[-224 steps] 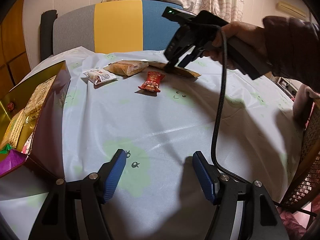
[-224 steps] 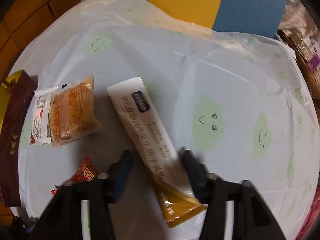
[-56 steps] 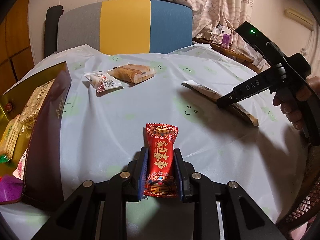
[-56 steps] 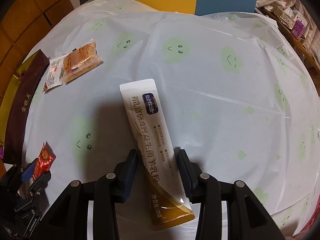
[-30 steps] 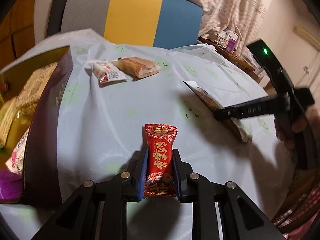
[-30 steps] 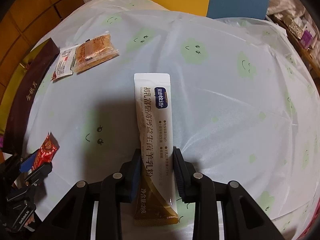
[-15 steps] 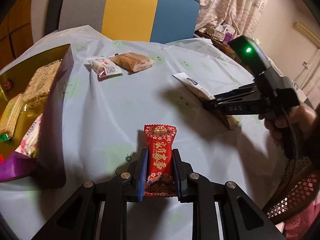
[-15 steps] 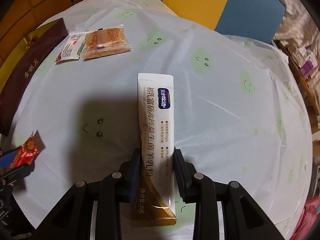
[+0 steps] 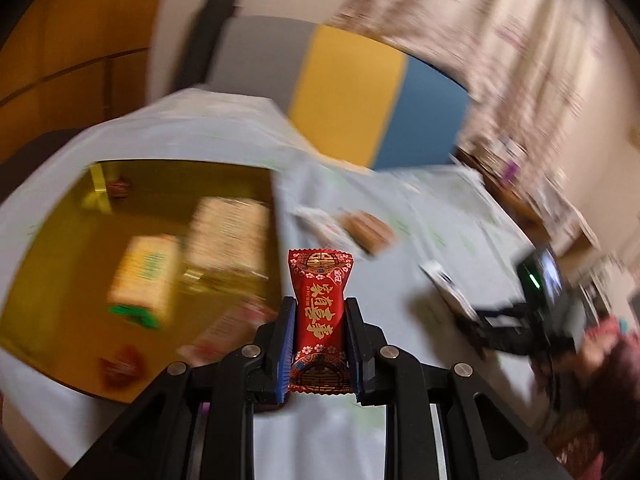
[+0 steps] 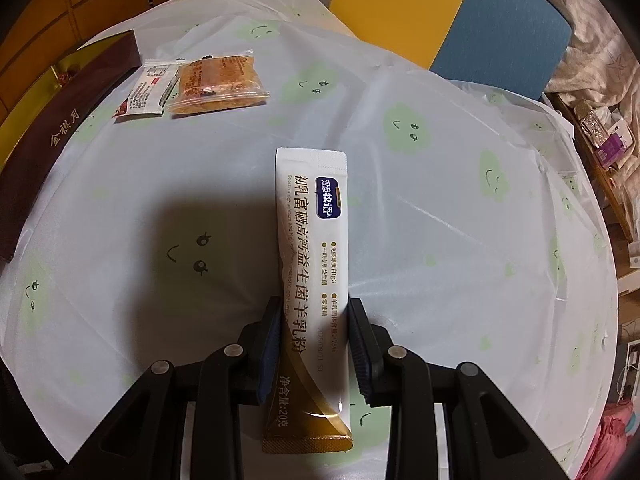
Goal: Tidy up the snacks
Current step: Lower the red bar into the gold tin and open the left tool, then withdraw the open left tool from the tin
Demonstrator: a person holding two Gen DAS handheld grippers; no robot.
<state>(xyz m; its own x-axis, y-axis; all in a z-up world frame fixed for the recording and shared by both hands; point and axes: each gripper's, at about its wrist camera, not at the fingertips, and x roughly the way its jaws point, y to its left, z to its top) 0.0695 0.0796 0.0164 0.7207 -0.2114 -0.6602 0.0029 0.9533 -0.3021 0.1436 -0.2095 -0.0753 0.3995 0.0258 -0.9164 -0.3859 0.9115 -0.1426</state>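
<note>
**A:** Round table, pale cloth (image 10: 400,240) with green smiley blobs, striped chair behind it. Status on the snacks?

**B:** Partway. Gold box (image 9: 60,280) sits open at the table edge with several packets already in it; left view is blurred, so I can't count them.

**A:** Left gripper (image 9: 320,344)?

**B:** Clamped on the red candy (image 9: 320,316). Candy stands upright between the pads, clear of the cloth, near the box's rim. Looks like it's about to go in, but it isn't in yet.

**A:** Right gripper (image 10: 316,348)?

**B:** Pinching the long white sachet (image 10: 314,264) near its gold end. White end points away across the table. Can't tell whether the sachet is lifted or lying on the cloth.

**A:** What's left on the table?

**B:** Two packets, untouched: a small white packet (image 10: 146,92) and a clear bag with an orange cake (image 10: 218,86), side by side and touching, just beside the box's dark brown wall (image 10: 68,132).

**A:** So remaining work?

**B:** My read: drop the candy, bring the sachet over, then fetch those two. Four items outstanding, two of them already in hand. Roughly mid-task.
</note>
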